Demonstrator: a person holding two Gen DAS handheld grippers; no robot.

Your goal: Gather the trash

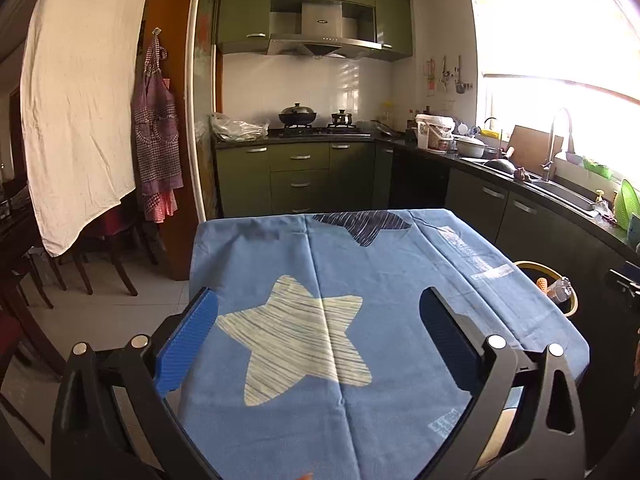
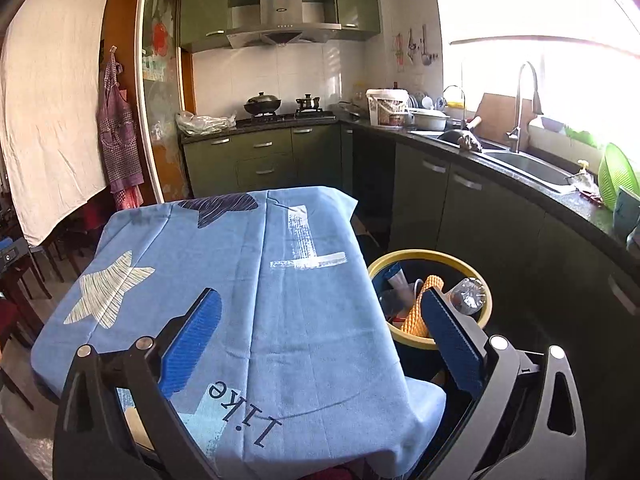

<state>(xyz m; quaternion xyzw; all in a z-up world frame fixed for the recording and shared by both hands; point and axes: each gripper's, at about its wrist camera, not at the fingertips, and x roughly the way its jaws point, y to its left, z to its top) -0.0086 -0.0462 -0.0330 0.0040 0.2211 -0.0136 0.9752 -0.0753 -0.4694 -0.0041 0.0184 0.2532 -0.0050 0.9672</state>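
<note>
The blue cloth (image 1: 360,280) over the table is seen bare of litter across the middle of both views, while the trash, a crushed bottle (image 2: 468,294) and an orange mesh piece (image 2: 422,308) among it, lies in the yellow-rimmed bin (image 2: 400,258) at lower right, so collecting is judged nearly or fully done. The left gripper (image 1: 318,340) and the right gripper (image 2: 320,334) are spread wide, released, nothing held or touched; next, any leftover scrap would need to be found.

- Daylight floods in through the window (image 1: 560,40) on the right, blown out to white in both views.
- Glare washes the wall tiles (image 1: 304,84) and streaks the upper right corner.
- The cloth (image 2: 280,300) is evenly lit and sharp.
- Fisheye bending curves the counter (image 2: 520,184) and doorframe (image 1: 194,92); corners darken.
</note>
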